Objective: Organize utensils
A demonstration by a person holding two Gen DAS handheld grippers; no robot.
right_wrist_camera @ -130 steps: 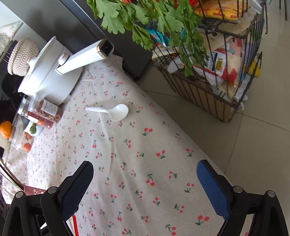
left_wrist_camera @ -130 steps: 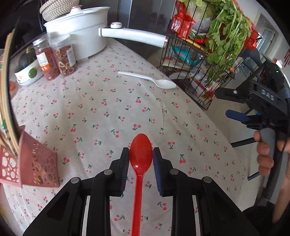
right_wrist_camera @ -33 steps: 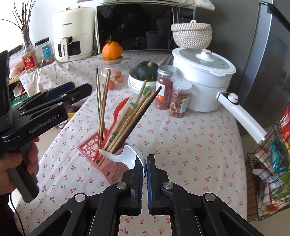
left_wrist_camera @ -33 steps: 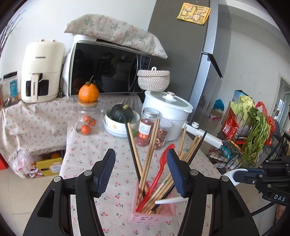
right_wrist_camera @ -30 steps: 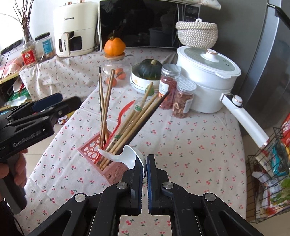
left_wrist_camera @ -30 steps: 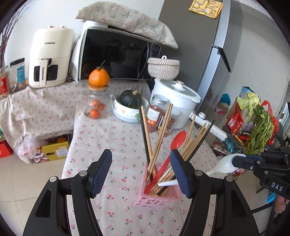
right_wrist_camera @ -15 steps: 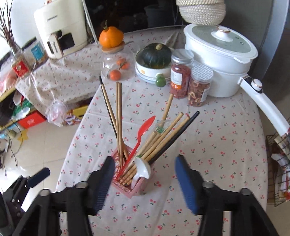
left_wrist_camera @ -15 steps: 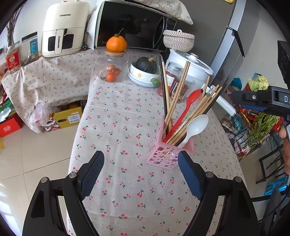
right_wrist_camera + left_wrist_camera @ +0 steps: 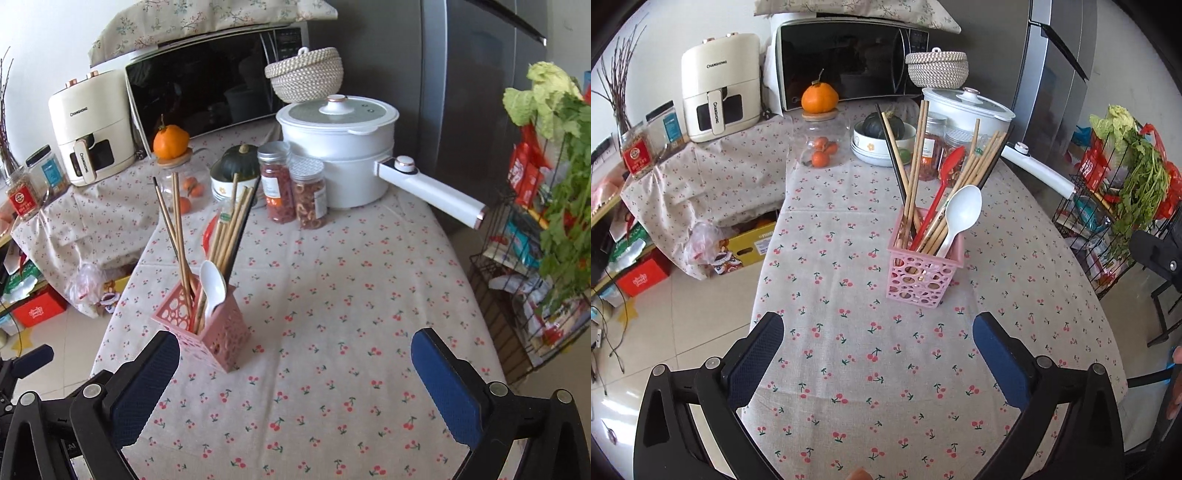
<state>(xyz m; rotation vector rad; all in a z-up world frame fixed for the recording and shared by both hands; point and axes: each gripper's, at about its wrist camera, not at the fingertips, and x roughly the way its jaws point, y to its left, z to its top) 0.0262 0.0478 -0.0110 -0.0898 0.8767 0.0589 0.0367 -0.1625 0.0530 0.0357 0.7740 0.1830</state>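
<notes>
Both hand-held grippers wide open, nothing held. Left hand-held gripper (image 9: 878, 356) hangs over the near end of the surface (image 9: 849, 369), blue pads spread far apart, pink holder ahead between them. Right hand-held gripper (image 9: 295, 373) same state: jaws spread wide, empty, above the cherry-print cloth, holder just beyond its left finger

Pink perforated utensil holder (image 9: 923, 275) stands upright mid-surface, well apart from either gripper. Inside it:
- white spoon (image 9: 962, 214), bowl up, leaning toward the right side of the holder in the left view; in the right view it sits at the front corner (image 9: 213, 286)
- red spoon (image 9: 942, 188), bowl up, leaning among the chopsticks; mostly hidden in the right view
- wooden chopsticks (image 9: 916, 162) fanned out, plus at least 1 dark stick; exact count unclear

Far end of the surface: white pot (image 9: 338, 147) with long handle pointing right, 2 jars (image 9: 291, 184) just in front of it, bowl with a dark green squash (image 9: 240, 162), glass jar (image 9: 820, 144) of small oranges with 1 orange on its lid. Microwave (image 9: 849, 62) and air fryer (image 9: 720, 85) behind. Wire rack with greens (image 9: 554, 184) off the right edge
</notes>
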